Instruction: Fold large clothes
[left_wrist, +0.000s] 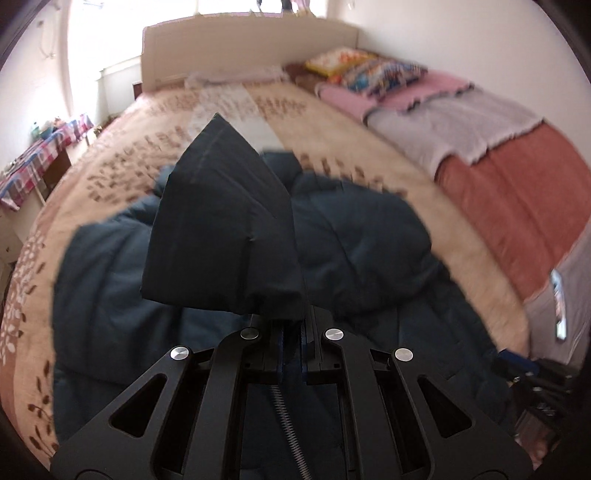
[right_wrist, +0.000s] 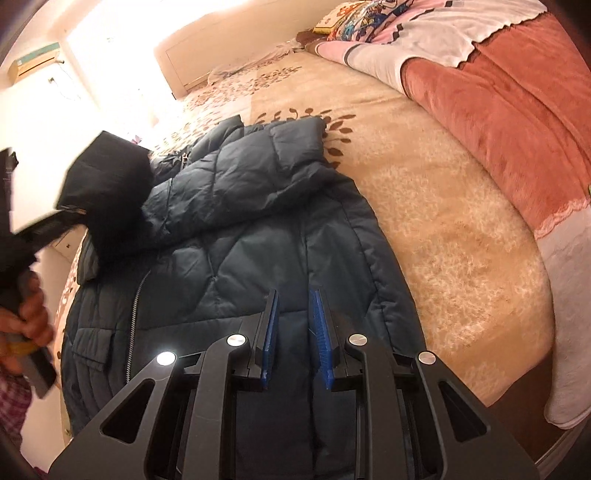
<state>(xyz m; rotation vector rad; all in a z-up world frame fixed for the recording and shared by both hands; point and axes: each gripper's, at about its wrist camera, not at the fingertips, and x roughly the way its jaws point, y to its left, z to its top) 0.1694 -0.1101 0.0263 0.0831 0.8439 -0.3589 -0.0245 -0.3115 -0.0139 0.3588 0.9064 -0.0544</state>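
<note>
Lying across the beige leaf-patterned bedspread (right_wrist: 424, 206), the dark teal puffer jacket (right_wrist: 258, 229) is spread front up, its zipper (right_wrist: 135, 295) running down the left side and a flap pocket (right_wrist: 92, 343) near the hem. We see its collar end pointing toward the headboard (left_wrist: 251, 48). To the jacket's right the bedspread runs bare to the folded pink, grey and rust blankets (right_wrist: 509, 110); to its left it nearly reaches the bed's edge. Our left gripper (left_wrist: 291, 321) is clamped on the jacket's sleeve cuff (left_wrist: 221, 229) and lifts it above the jacket body. In the right view that lifted cuff sits at the left, over the jacket's shoulder area. Our right gripper (right_wrist: 293, 332) hovers over the jacket's lower right half, its blue pads (right_wrist: 322, 332) narrowly apart and holding nothing.
</note>
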